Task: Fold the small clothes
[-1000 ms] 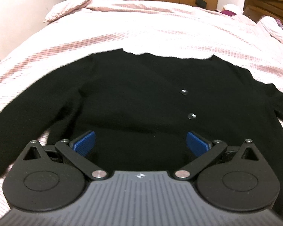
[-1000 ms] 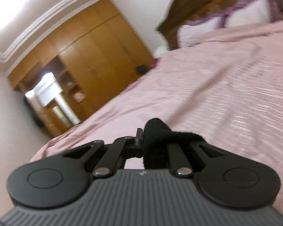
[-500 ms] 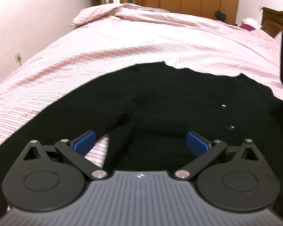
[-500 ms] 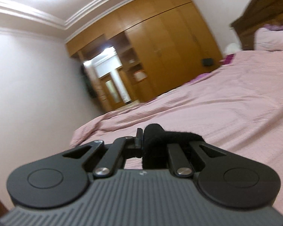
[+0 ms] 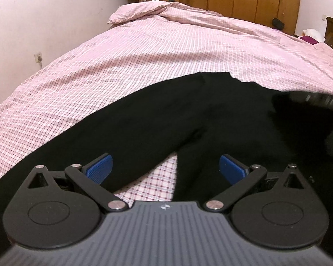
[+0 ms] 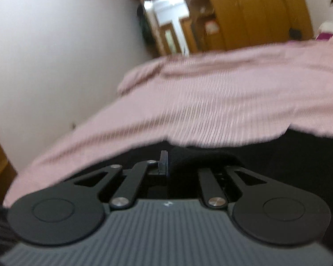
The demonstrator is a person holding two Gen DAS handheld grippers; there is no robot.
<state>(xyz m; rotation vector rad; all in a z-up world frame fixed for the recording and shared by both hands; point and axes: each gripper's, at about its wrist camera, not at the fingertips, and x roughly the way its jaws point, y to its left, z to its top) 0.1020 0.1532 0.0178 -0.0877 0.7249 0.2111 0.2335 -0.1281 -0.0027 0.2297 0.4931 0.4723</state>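
A black cardigan [image 5: 188, 119] lies spread on a pink checked bed [image 5: 144, 51]. The left tongs [image 5: 165, 166] gape wide above its sleeve, holding nothing. The right tongs [image 6: 169, 166] pinch black cardigan fabric, apparently mid-fold; next, lay it flat.

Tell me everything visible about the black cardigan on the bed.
The black cardigan is a soft, matte knit spread on the pink checked bedcover. One long sleeve runs left, leaving a wedge of cover between it and the body. The open left tool hovers there; the right tool is shut on a fold of it.
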